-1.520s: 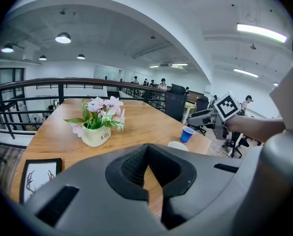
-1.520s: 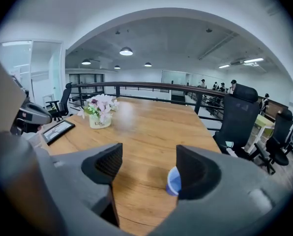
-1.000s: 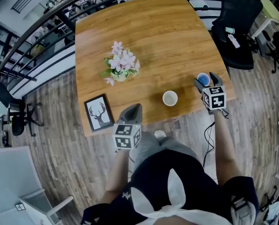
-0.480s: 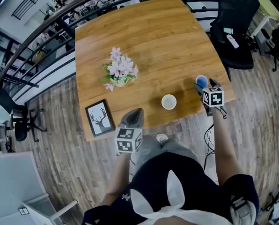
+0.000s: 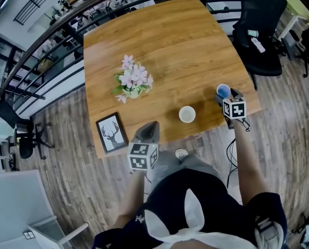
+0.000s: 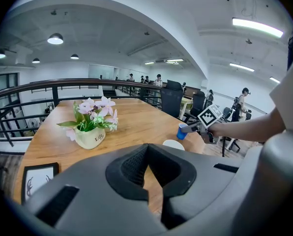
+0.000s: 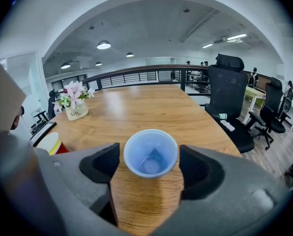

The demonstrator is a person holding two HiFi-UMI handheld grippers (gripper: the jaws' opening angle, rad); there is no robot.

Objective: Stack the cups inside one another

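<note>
**A:** what changed on the rig just then?

**B:** biggest stuff first. The table (image 5: 159,45) hadn't budged, same w/ the flower pot (image 5: 132,82) and the deer pic (image 5: 112,134). The mover was my right gripper (image 7: 150,162). Over that last sec it had dropped lower by the table's right edge, so the blue cup (image 7: 151,153) stood upright right btwn its jaws. The jaws were wide and just starting to close. The pads weren't on the cup yet, w/ a small gap on each side.

**A:** and the left?

**B:** the left gripper (image 6: 149,161) was basically parked by the near edge, jaws together w/ nothing in them.

**A:** other cup?

**B:** the red cup (image 5: 186,114) was still upright near the front edge, same spot as before and well apart from the blue one. Nobody had touched it.

**A:** so where did that leave the task?

**B:** imo the approach was done and the grab was underway, but nothing was stacked yet. I'd have gone easy on the squeeze, since thin plastic prob dents fast.
</note>
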